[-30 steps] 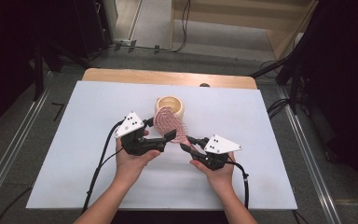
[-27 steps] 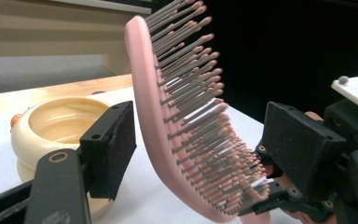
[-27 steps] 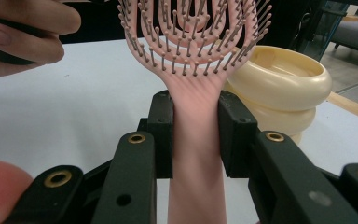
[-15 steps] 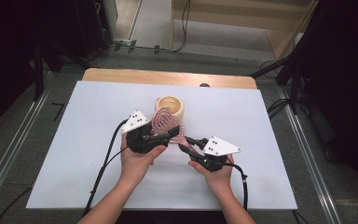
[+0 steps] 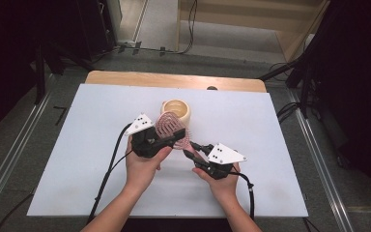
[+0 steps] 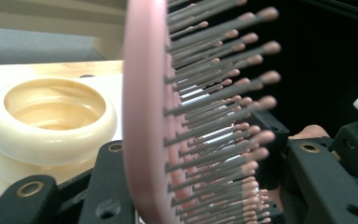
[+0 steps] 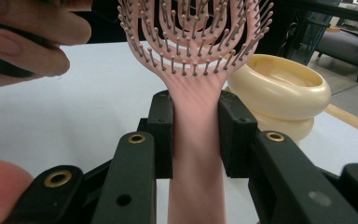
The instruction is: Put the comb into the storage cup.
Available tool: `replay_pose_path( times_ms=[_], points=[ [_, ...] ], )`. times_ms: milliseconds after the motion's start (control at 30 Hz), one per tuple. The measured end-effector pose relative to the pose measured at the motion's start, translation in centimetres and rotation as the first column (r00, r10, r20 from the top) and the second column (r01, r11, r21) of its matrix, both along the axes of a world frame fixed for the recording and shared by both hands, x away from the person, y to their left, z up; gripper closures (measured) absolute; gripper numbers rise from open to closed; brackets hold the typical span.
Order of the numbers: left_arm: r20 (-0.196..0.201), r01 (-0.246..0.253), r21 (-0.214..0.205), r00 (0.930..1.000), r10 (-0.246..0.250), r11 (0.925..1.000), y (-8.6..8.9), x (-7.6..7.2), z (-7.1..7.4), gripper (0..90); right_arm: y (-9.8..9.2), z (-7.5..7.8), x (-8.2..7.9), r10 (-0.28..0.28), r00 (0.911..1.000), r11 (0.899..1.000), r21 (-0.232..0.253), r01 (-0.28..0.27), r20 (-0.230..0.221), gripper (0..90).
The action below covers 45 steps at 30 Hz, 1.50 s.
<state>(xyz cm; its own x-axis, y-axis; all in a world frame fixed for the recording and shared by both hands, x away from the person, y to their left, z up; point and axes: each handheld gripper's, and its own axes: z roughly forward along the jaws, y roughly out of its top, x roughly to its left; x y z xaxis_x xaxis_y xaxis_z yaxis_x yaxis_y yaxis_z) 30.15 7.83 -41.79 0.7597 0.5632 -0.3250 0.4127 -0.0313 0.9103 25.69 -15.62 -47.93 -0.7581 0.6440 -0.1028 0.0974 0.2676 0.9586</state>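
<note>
Pink hairbrush held above the tabletop between two grippers

The hairbrush [image 7: 196,116] looks light and stiff, of smooth plastic that may slip; its narrow handle is the good place to hold, and the right gripper [image 7: 196,133] has its jaws closed firmly on it there. The left gripper [image 6: 177,186] has just been closing its jaws around the open, vented head, one jaw at the back and one among the thin, ball-tipped bristles. Just behind stands a cream, ringed holder [image 5: 176,110] on the white tabletop [image 5: 77,145].
</note>
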Motion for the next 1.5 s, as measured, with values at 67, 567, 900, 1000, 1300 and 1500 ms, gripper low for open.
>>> replay_pose_path(
  times_ms=[67, 567, 900, 1000, 1300, 1500],
  points=[
    [-0.004, 0.011, -0.013, 0.9999, -0.011, 0.9999, 0.1, 0.1, 0.0, 57.2, 0.1, -0.1, 0.0, -0.003, 1.0, 1.0, -0.003, 0.003, -0.001, 67.5],
    [0.027, 0.07, -0.027, 0.9972, -0.069, 0.9972, 0.3, 0.2, 0.5, 63.5, -0.3, -0.2, 0.5, 0.044, 0.9948, 0.998, 0.04, -0.041, -0.092, 51.4],
    [0.066, 0.069, -0.013, 0.9954, -0.068, 0.9975, 0.6, 0.3, 1.3, 63.5, -1.5, -0.2, 0.7, 0.048, 0.9883, 0.993, 0.113, -0.032, -0.145, 9.0],
    [0.074, 0.071, -0.007, 0.9947, -0.071, 0.9974, 0.7, 0.3, 1.4, 63.5, -2.1, -0.1, 0.5, 0.064, 0.9865, 0.99, 0.13, -0.045, -0.151, 0.1],
    [0.094, 0.065, -0.012, 0.9935, -0.063, 0.9978, 1.2, 0.5, 2.1, 63.6, -4.4, -0.4, 0.0, -0.002, 0.9865, 0.989, 0.144, 0.026, -0.164, 0.0],
    [0.108, 0.073, -0.017, 0.9917, -0.07, 0.9972, 1.6, 0.5, 2.3, 63.5, -6.4, -0.7, -0.5, -0.04, 0.9844, 0.988, 0.14, 0.065, -0.171, 0.0]
  ],
)
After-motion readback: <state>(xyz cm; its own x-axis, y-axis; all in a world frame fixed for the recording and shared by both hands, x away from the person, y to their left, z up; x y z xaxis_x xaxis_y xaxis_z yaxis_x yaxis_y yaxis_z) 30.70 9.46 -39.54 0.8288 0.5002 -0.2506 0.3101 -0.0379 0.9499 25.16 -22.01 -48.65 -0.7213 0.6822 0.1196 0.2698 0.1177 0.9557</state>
